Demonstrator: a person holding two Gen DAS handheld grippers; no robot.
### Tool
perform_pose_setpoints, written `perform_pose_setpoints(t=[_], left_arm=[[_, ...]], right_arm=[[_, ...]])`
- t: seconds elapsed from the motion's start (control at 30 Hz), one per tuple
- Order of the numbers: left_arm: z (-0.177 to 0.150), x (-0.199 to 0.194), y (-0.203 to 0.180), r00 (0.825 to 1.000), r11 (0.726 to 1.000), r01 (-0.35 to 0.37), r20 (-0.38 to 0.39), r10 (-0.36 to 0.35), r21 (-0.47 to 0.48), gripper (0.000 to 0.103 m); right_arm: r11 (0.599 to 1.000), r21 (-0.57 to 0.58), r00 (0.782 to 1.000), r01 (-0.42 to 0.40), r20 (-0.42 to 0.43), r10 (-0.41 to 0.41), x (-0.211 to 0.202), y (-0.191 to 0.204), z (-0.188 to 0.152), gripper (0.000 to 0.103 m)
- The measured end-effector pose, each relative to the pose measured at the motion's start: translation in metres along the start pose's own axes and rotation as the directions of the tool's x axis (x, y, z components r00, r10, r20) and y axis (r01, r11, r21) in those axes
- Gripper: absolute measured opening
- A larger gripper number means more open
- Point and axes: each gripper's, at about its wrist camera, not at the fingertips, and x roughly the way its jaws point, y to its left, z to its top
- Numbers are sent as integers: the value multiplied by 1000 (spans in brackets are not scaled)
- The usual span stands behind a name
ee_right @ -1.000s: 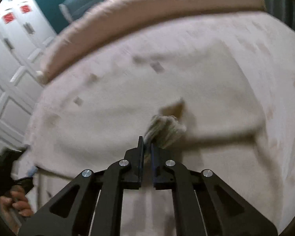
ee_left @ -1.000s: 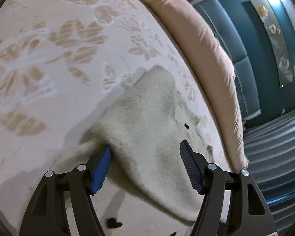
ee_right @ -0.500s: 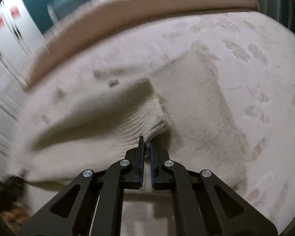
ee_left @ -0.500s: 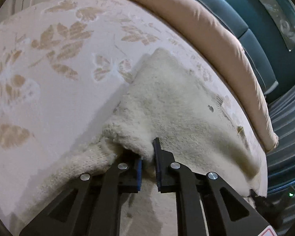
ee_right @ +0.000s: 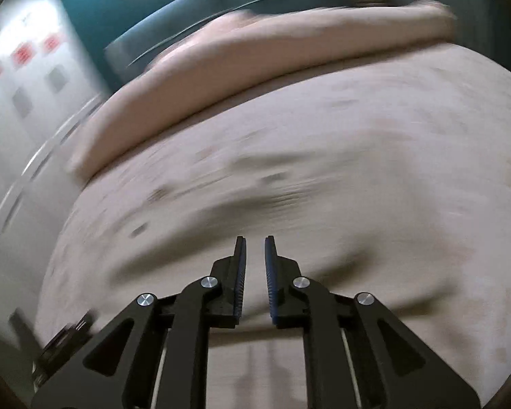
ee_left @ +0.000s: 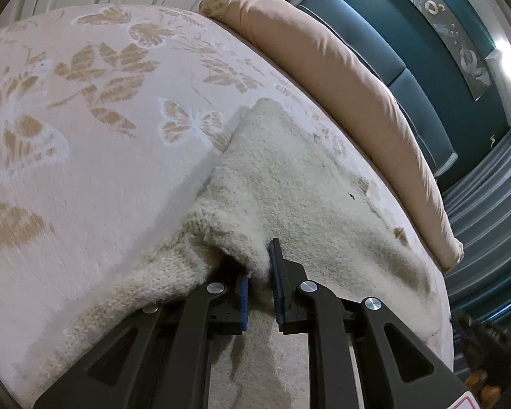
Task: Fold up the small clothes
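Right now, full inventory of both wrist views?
sweater: 1, cream knit, on the bedspread, near edge folded over and pinched in the left gripper
bedspread: 1, pale pink with tan leaf and butterfly print, covers the bed
bolster: 1, peach, along the far edge of the bed
headboard: 1, teal padded panels, behind the bolster
wall art: 1, grey with pale flowers, on the teal wall
cupboard doors: white, blurred, left in the right wrist view
left gripper: 1, black with blue pads, shut on the sweater, jaws just eased slightly
right gripper: 1, black with blue pads, narrow gap, nothing between, jaws just opened
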Motion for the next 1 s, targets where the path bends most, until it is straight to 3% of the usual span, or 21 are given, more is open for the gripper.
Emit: perform_pose_setpoints(t=[0.1, 0.17, 0.27, 0.33, 0.4, 0.47, 0.5, 0.6, 0.63, 0.7, 0.77, 0.83, 0.87, 0.9, 0.93, 1.0], left_arm=[[-1, 0, -1, 1000, 1000, -1, 9, 1, 9, 15], [-2, 1, -1, 1000, 1000, 1, 14, -1, 13, 15], [-4, 1, 0, 1000, 1000, 13, 24, -13, 14, 15], [-5, 3, 2, 999, 1000, 21, 31, -21, 13, 15], [-6, 2, 2, 999, 1000, 23, 37, -24, 17, 15], [-6, 2, 3, 999, 999, 30, 40, -31, 16, 15], [-6, 2, 4, 999, 999, 36, 40, -37, 12, 15], [-6, 3, 4, 998, 999, 38, 43, -38, 14, 15], [-6, 3, 3, 998, 999, 36, 44, -37, 15, 15], [-6, 4, 2, 999, 999, 30, 44, -31, 18, 15], [-6, 4, 2, 999, 999, 25, 44, -26, 20, 15], [-6, 5, 0, 999, 1000, 18, 42, -19, 24, 15], [-6, 5, 0, 999, 1000, 15, 41, -16, 25, 15], [-6, 5, 0, 999, 1000, 12, 40, -13, 27, 15], [-6, 5, -1, 999, 1000, 10, 40, -12, 27, 15], [-6, 5, -1, 999, 1000, 7, 40, -8, 28, 15]], right_arm=[[973, -147, 978, -180, -135, 160, 48, 83, -4, 11], [951, -209, 955, -230, -239, 178, 81, 120, -14, 16], [941, -290, 943, -176, -322, 77, 136, 145, -29, 18], [940, -290, 954, -182, -282, 98, 142, 146, -26, 18], [956, -219, 947, -196, -294, 127, 145, 142, -13, 18], [970, -133, 959, -202, -227, 169, 117, 125, -4, 23], [978, -111, 975, -176, -155, 158, 96, 107, 1, 35], [998, -57, 999, -41, -9, 41, 57, 50, 9, 45], [998, -25, 998, 49, 42, -48, 38, 18, 10, 46], [985, 56, 983, 163, 77, -167, 19, -27, 14, 64], [962, 172, 975, 213, 25, -220, 16, -73, 12, 66], [963, 195, 982, 186, -60, -177, 31, -93, 10, 65], [972, 164, 985, 168, -62, -160, 31, -92, 12, 51], [983, 118, 989, 143, -61, -136, 33, -85, 15, 12], [994, 73, 995, 81, -65, -77, 30, -74, 21, 8], [999, 55, 998, -3, 60, 0, -1, -62, 30, 7]])
